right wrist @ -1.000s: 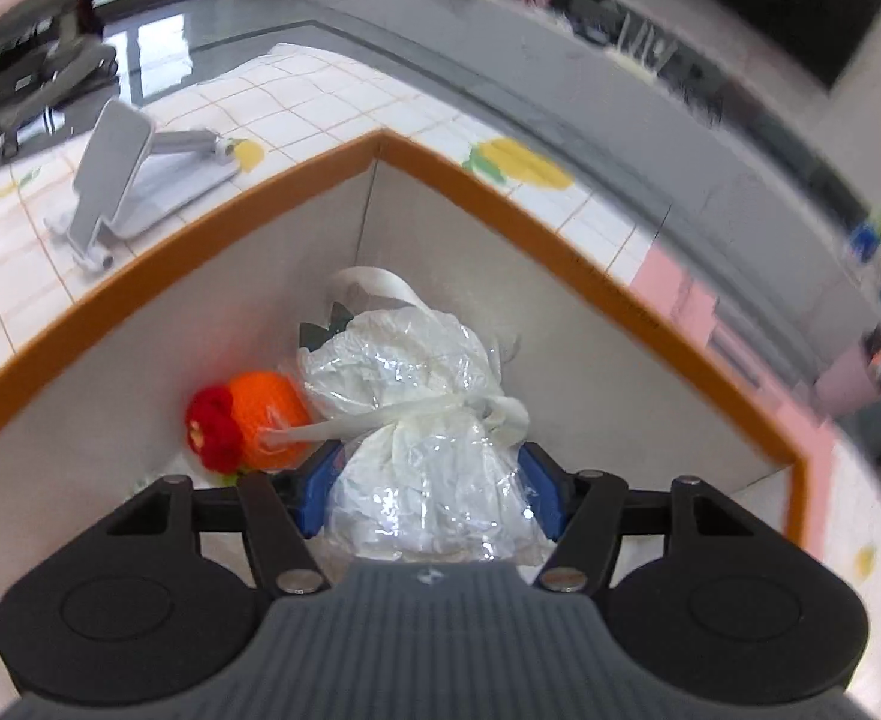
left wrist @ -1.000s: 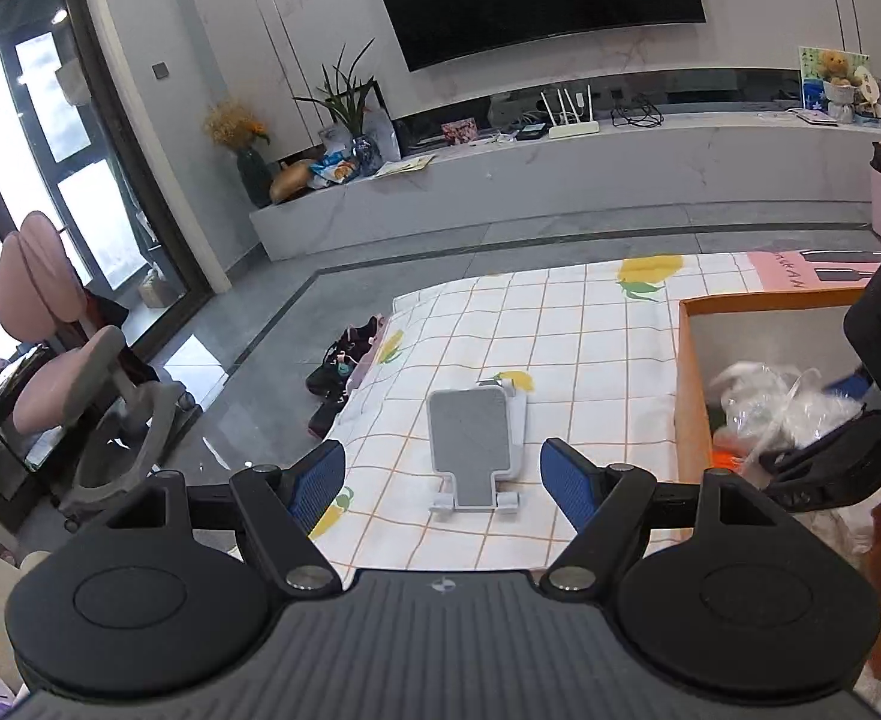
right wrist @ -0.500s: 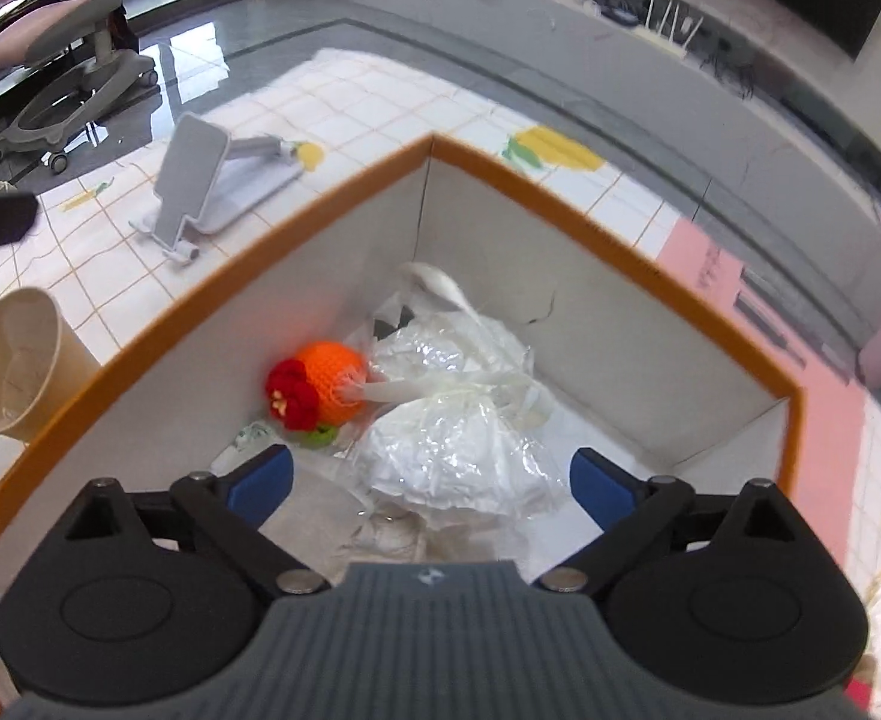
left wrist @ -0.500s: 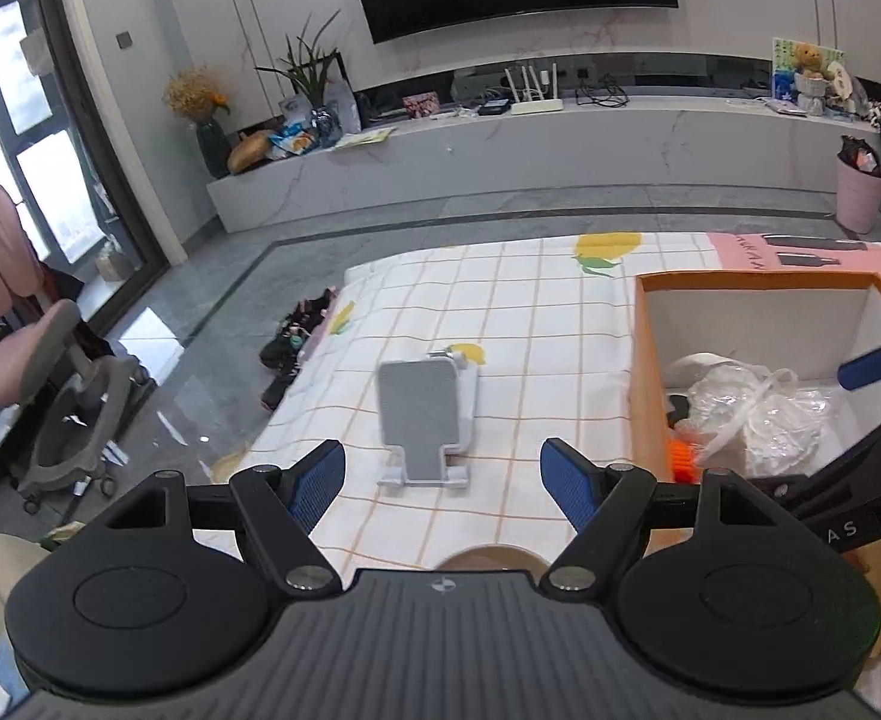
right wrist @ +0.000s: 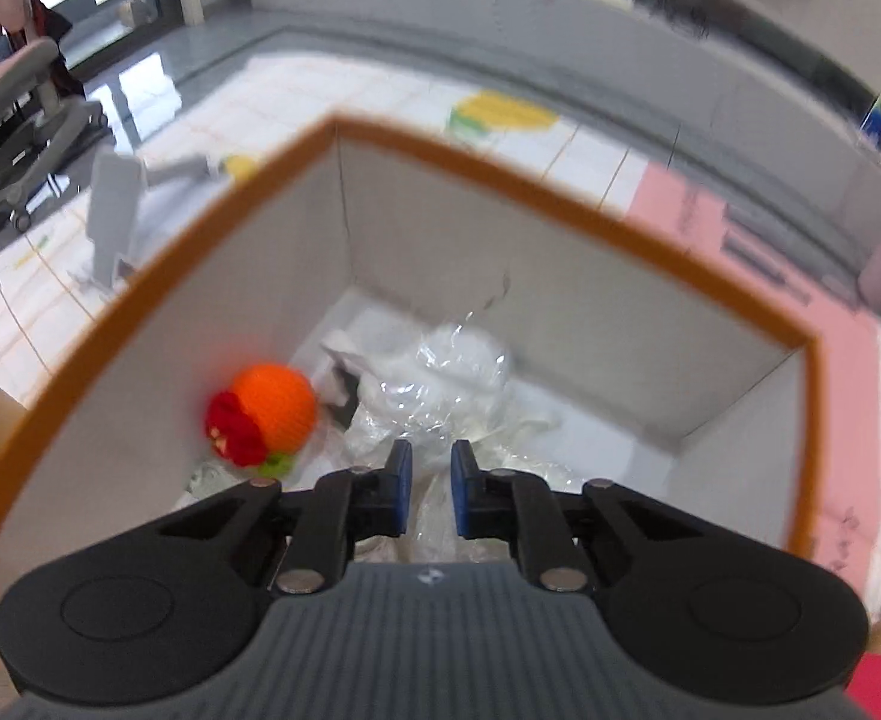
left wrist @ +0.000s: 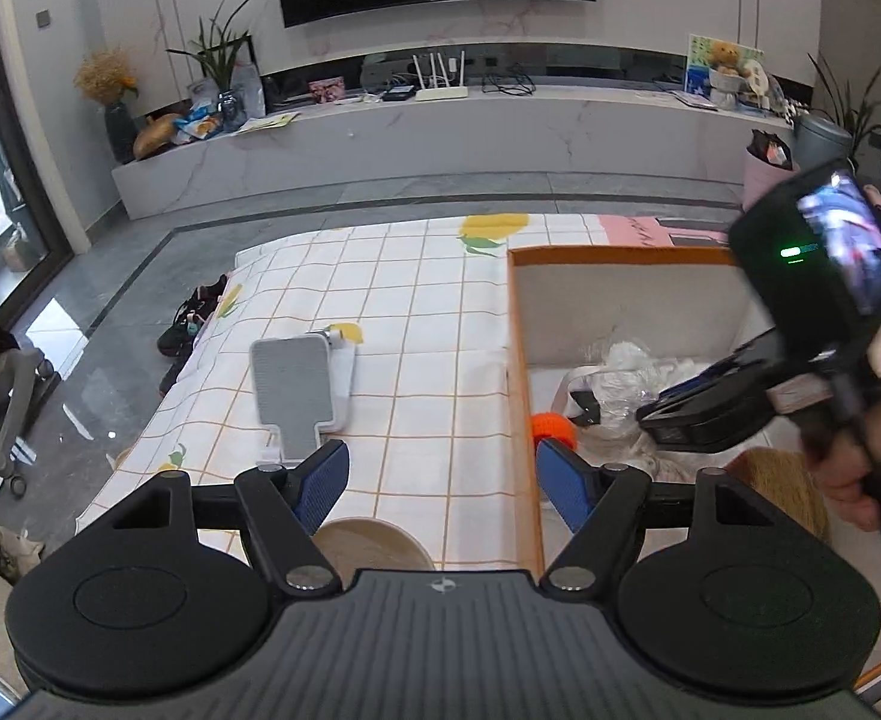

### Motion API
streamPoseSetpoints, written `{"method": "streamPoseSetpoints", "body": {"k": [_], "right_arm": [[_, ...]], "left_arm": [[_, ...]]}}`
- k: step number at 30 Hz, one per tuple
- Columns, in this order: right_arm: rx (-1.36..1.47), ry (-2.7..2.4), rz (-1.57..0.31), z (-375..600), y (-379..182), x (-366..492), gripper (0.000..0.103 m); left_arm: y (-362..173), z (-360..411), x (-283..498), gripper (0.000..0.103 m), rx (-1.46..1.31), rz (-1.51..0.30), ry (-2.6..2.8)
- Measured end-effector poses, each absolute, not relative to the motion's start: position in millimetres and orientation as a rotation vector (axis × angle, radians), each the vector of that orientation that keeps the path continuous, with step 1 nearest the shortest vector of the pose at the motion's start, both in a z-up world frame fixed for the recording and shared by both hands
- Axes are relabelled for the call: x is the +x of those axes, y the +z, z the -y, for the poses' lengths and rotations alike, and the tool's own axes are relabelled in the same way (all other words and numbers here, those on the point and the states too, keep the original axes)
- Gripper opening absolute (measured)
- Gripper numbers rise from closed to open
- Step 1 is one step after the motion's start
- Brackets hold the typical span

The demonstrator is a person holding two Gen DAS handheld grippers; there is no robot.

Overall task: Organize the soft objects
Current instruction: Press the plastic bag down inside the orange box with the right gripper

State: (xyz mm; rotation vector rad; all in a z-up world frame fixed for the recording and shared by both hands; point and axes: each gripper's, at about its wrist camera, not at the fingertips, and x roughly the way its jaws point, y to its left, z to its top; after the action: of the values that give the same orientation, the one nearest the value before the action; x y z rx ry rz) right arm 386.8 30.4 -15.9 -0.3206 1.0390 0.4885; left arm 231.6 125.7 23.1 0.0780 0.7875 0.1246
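Observation:
An orange-rimmed box (left wrist: 515,360) (right wrist: 470,165) stands on the checked cloth. Inside lie a clear plastic bag of white soft stuff (left wrist: 620,372) (right wrist: 458,372) and an orange knitted toy with a red flower (left wrist: 553,427) (right wrist: 272,405). My right gripper (right wrist: 427,486) (left wrist: 650,417) hangs over the bag. Its jaws are closing to a narrow gap with nothing pinched between them. My left gripper (left wrist: 440,486) is wide open, closing slightly, empty, over the cloth beside the box's left wall.
A paper cup (left wrist: 368,546) sits just under my left gripper. A grey phone stand (left wrist: 296,384) lies further out on the cloth. A brown woven thing (left wrist: 788,492) is at the right, below a person's hand (left wrist: 860,456). Shoes and an office chair are on the floor at the left.
My right gripper let go of the plastic bag, opened wide, then drew its jaws nearly together above it. The left view swung right and down, bringing the box and cup closer.

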Motion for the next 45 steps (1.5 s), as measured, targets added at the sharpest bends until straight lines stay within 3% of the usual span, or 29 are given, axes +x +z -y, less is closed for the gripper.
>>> {"method": "streamPoseSetpoints", "body": {"k": [7,10,21,26,37,45], "right_arm": [[-0.353,0.498,-1.059,-41.7,-23.3,390.0,0.015],[-0.377,0.55,-1.05,-43.7,-26.1,384.4,0.036],[-0.547,0.558,-0.903,-59.5,-23.7,352.7,0.046],[-0.485,0.557,-0.817,-50.9,7.0,343.1,0.067],[-0.394,0.547,-0.705,-13.2,101.8,289.9,0.073],[-0.337,0.459,-0.691,64.4,137.5,238.0,0.078]], "left_arm": [[19.4,-116.1,233.1,0.084,0.096,-0.799,0.108],[21.6,-115.5,232.2,0.084,0.091,-0.796,0.102],[36.4,-116.4,226.5,0.084,0.055,-0.761,0.111],[55.5,-115.3,216.6,0.086,0.057,-0.703,0.132],[96.1,-93.4,177.7,0.089,0.028,-0.6,0.057],[106.1,-44.7,140.0,0.09,0.069,-0.543,-0.015]]}}
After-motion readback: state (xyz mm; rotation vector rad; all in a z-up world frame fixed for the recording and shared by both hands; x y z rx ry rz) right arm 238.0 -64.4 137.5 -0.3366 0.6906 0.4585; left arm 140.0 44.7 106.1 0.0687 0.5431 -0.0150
